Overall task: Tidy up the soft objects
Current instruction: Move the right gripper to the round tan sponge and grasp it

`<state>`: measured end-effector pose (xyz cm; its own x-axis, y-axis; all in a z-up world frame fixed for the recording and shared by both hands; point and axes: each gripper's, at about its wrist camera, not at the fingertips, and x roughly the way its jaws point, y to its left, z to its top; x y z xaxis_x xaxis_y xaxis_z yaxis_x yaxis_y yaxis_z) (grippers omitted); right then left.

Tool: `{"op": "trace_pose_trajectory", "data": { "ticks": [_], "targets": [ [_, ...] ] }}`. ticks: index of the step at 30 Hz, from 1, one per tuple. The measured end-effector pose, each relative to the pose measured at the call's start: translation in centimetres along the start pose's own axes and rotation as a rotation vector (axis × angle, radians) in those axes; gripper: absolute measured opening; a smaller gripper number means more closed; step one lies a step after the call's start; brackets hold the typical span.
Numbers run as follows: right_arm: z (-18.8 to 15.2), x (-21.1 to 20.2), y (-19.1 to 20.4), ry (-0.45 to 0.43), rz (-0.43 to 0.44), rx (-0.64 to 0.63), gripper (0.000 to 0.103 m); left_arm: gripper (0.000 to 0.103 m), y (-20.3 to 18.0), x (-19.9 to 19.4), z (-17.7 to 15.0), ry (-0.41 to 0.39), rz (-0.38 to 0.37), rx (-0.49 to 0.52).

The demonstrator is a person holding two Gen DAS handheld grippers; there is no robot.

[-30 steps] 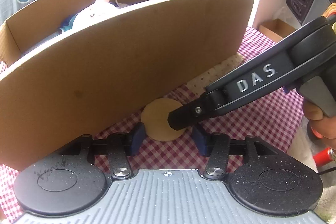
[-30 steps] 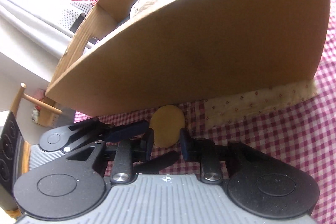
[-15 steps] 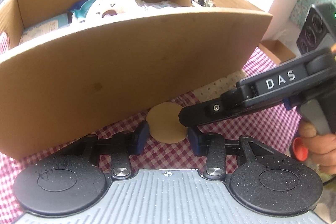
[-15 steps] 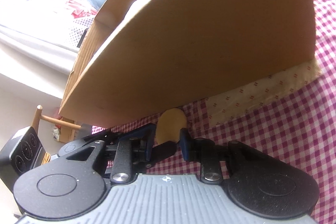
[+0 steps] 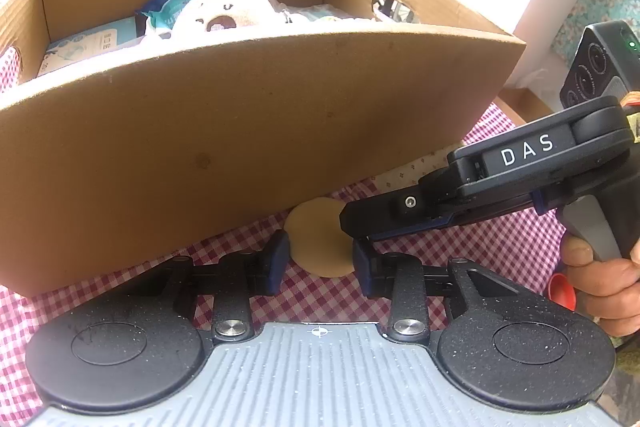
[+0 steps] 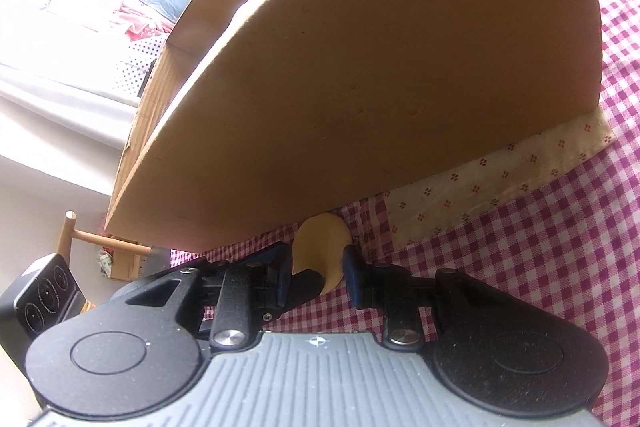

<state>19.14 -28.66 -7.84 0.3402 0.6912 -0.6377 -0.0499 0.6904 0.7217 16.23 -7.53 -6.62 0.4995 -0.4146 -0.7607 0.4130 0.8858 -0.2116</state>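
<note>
A flat, round tan pad (image 5: pixel 318 241) lies on the red-and-white checked tablecloth (image 5: pixel 500 247) against the near wall of the brown cardboard box (image 5: pixel 240 131). The left gripper (image 5: pixel 318 259) straddles it, jaws just closing, not yet pressing; the right gripper (image 6: pixel 316 267) brackets it too, pads apart.

I see a matt, rough-edged cardboard box (image 5: pixel 248 131) on woven checked tablecloth (image 6: pixel 520 267), a smooth, matt tan disc (image 5: pixel 316 239), a fuzzy plush toy (image 5: pixel 224 15), and grainy black plastic gripper bodies.
</note>
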Motion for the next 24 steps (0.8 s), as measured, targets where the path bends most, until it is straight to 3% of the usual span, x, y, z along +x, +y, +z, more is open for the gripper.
{"op": "trace_pose_trajectory", "data": {
  "ticks": [4, 6, 7, 16, 18, 24],
  "targets": [
    [0.2, -0.5, -1.0, -0.001, 0.023, 0.027, 0.031, 0.043, -0.2, -0.2, 0.0, 0.009, -0.01, 0.015],
    [0.2, -0.8, -1.4, -0.003, 0.038, 0.04, 0.031, 0.06, -0.4, -0.2, 0.1, 0.013, -0.006, 0.02],
    [0.3, -1.1, -1.8, -0.002, 0.048, 0.047, 0.031, 0.062, -0.6, -0.2, 0.1, 0.01, 0.002, 0.031],
    [0.2, -2.3, -2.8, -0.005, 0.11, 0.069, 0.031, 0.059, -1.9, 0.6, 0.0, 0.015, 0.088, 0.113],
    [0.2, -2.6, -2.9, -0.007, 0.123, 0.068, 0.031, 0.052, -1.8, 0.6, 0.0, 0.008, 0.096, 0.109],
    [0.1, -3.5, -2.9, -0.028, 0.105, 0.067, 0.031, 0.048, -0.6, 0.4, -0.1, -0.008, 0.062, 0.048]
  ]
}}
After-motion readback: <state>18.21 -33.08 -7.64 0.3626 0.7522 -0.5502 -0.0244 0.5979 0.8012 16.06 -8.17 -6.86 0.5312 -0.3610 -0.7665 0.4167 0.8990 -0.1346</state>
